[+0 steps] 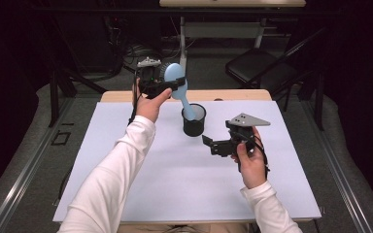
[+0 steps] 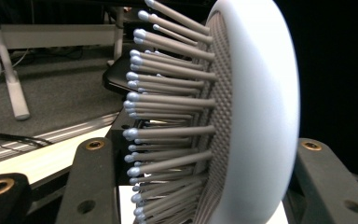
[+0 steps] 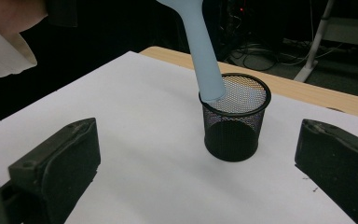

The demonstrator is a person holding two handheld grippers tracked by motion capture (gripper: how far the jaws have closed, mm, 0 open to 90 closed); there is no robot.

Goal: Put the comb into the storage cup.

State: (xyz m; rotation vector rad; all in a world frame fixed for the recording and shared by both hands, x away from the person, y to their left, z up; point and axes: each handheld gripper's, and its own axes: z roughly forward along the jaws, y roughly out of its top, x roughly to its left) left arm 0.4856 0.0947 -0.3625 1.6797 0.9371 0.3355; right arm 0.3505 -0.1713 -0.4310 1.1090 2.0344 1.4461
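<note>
A light blue hairbrush [image 1: 177, 80] is held head up, its handle [image 3: 204, 56] slanting down so that its end sits at the rim of a black mesh cup [image 1: 194, 120] on the white table cover. My left gripper [image 1: 167, 86] is shut on the brush head; in the left gripper view the grey bristles [image 2: 172, 116] and pale back [image 2: 261, 116] sit between the two black jaws. My right gripper [image 1: 212, 144] stands open to the right of the cup, low over the table, with nothing between its jaws. The cup [image 3: 234, 116] stands ahead of it.
The white cover [image 1: 175, 184] spans most of the wooden table [image 1: 233, 94]. Beyond the far edge are a black chair [image 1: 262, 68] and a white desk leg [image 1: 182, 43] on grey carpet. Both white-sleeved forearms reach in from the bottom edge.
</note>
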